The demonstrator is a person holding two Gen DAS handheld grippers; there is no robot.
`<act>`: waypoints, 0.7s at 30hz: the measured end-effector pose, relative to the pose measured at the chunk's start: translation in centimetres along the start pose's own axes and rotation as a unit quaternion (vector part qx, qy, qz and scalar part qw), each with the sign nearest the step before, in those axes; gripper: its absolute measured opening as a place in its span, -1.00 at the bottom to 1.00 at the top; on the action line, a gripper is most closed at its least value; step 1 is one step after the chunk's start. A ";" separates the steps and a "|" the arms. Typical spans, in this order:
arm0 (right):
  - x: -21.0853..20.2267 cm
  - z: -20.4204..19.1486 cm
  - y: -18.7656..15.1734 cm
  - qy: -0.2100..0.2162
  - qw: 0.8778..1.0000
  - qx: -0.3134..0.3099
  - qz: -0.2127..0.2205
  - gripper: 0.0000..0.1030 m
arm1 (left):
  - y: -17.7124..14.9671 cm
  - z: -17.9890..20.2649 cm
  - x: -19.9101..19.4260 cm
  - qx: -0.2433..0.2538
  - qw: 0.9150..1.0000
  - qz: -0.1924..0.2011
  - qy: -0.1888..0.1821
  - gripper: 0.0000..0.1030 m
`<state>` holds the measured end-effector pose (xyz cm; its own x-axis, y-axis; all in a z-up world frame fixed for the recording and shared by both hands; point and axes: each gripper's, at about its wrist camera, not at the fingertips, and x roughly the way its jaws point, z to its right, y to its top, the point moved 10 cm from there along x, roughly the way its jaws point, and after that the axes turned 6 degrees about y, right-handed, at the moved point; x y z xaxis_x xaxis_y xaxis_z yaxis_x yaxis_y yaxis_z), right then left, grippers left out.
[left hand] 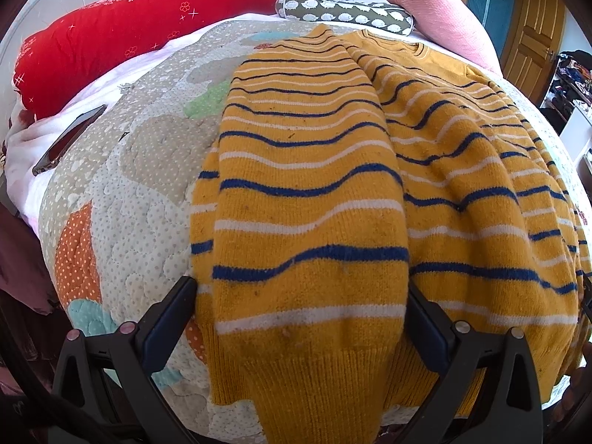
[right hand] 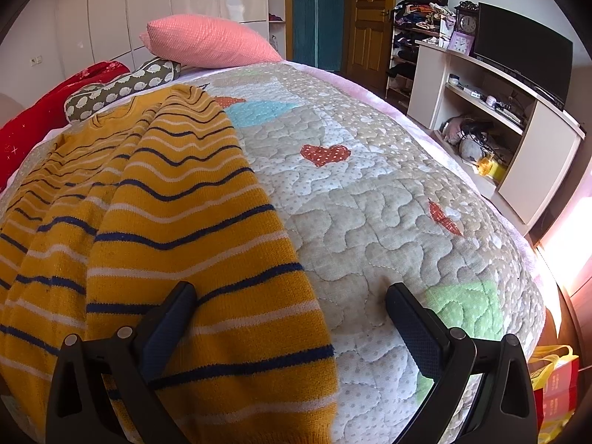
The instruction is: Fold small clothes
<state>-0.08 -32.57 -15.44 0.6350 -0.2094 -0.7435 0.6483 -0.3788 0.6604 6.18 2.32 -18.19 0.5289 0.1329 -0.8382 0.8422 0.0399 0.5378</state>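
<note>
Your sweater (left hand: 333,192) lies on the quilt (left hand: 140,170) that covers the bed, mustard knit with navy and white stripes, collar at the far end toward the pillows and ribbed hem nearest you. Both sleeves are folded in over the body and run lengthwise down the garment. Your left tongs (left hand: 301,298) are spread wide, one finger on each side of the folded left sleeve near its cuff end, and they grip nothing; the cuff drapes down between the fingers toward the camera. Your right tongs (right hand: 290,305) are open too, straddling the sweater's right edge: the left finger (right hand: 174,318) sits over the striped knit, the right finger (right hand: 414,318) over bare quilt, and whether either is touching the cloth I cannot tell. In the left view, a phone (left hand: 68,137) rests on the white sheet at the quilt's left border, well apart from the sweater. Past the collar you have a red blanket (left hand: 111,33), a patterned bolster (left hand: 344,11) and a pink pillow (left hand: 429,11). In the right view, a shelf unit (right hand: 518,129) stands beside the bed, with a TV (right hand: 525,48) on top.
</note>
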 end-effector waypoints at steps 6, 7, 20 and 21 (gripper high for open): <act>0.0 0.0 -0.1 -0.009 1.000 0.000 0.002 0.99 | -0.1 0.0 0.1 -0.003 1.000 -0.002 -0.005 1.00; 0.0 0.0 -0.1 -0.009 1.000 0.001 0.002 0.99 | -0.1 0.0 0.1 -0.004 1.000 -0.002 -0.006 1.00; 0.1 0.5 -0.3 -0.005 1.000 0.013 -0.008 0.99 | -0.2 0.0 0.1 -0.004 1.000 0.003 -0.017 1.00; 0.1 0.5 -0.3 -0.005 1.000 0.014 -0.010 0.99 | -0.2 0.0 0.1 -0.004 1.000 0.003 -0.017 1.00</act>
<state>-0.37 -32.93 -15.74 0.6173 -0.2107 -0.7580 0.6491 -0.4080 0.6420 6.03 2.30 -18.35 0.5365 0.0994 -0.8380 0.8387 0.0474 0.5426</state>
